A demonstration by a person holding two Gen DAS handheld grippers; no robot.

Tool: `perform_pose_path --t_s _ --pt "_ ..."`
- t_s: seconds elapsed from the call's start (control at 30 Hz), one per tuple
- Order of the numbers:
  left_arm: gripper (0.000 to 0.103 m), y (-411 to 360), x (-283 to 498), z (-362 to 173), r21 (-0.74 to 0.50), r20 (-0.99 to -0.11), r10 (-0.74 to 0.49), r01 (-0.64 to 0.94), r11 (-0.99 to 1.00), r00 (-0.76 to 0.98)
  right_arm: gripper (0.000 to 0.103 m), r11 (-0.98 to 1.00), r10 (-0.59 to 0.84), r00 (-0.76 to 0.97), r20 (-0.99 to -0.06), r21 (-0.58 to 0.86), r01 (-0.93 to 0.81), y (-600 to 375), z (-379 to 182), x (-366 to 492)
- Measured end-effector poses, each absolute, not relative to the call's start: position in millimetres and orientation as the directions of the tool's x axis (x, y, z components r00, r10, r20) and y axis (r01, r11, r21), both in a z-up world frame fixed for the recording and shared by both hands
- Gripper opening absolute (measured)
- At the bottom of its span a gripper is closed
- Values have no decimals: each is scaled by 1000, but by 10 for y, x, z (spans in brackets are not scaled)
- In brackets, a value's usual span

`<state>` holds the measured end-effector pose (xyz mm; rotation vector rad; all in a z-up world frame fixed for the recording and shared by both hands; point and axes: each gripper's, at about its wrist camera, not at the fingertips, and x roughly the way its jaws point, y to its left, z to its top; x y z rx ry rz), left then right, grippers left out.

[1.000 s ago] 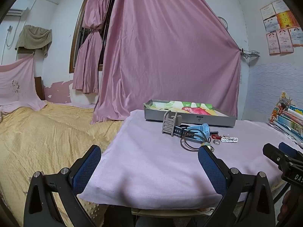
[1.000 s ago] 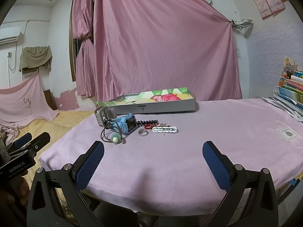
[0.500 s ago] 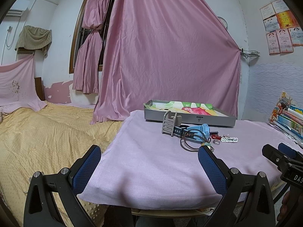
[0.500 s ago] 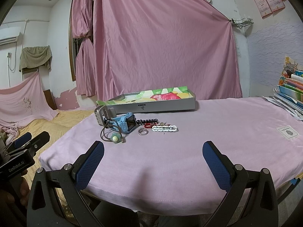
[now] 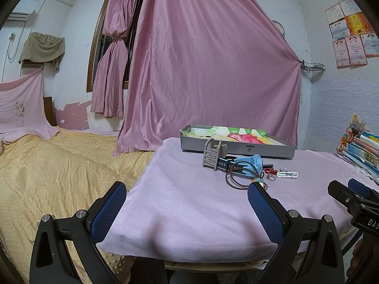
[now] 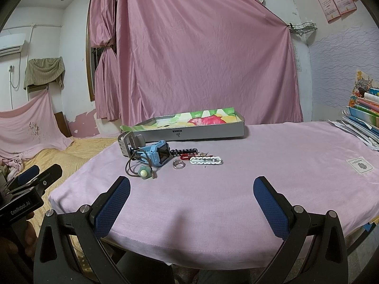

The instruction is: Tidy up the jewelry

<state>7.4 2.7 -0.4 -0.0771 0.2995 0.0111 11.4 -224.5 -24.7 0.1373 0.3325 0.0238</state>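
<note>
Both claws gaping, empty, at table's near edge. Jewelry pile lies mid-table before the tray [image 6: 182,133]: watch [image 6: 156,153], ring [image 6: 178,164], white clip [image 6: 206,160], long axis left-right. Pile sits ahead-left of right claw [image 6: 191,196], ahead-right of left claw [image 5: 187,201]; neither clearly nearer.

Tray [image 6: 208,131] interior mostly hidden by its wall, book stack [image 6: 364,118] cut by frame edge, red trinket [image 6: 186,157] too small to identify
</note>
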Motion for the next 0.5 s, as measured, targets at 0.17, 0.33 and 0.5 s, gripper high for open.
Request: perform_pose_path --t_s 0.17,0.33,0.5 --pt "103 28 74 -4 -74 -295 -1 -22 997 955 102 990 46 944 -325 138 0 -2243 -247 113" --pt "103 29 74 -3 -74 -295 0 -22 997 955 102 990 45 944 -326 139 0 -2245 -248 115" --pt "103 31 80 -1 -73 -296 -1 -21 997 955 102 990 46 944 -326 139 -1 -2244 -249 114"
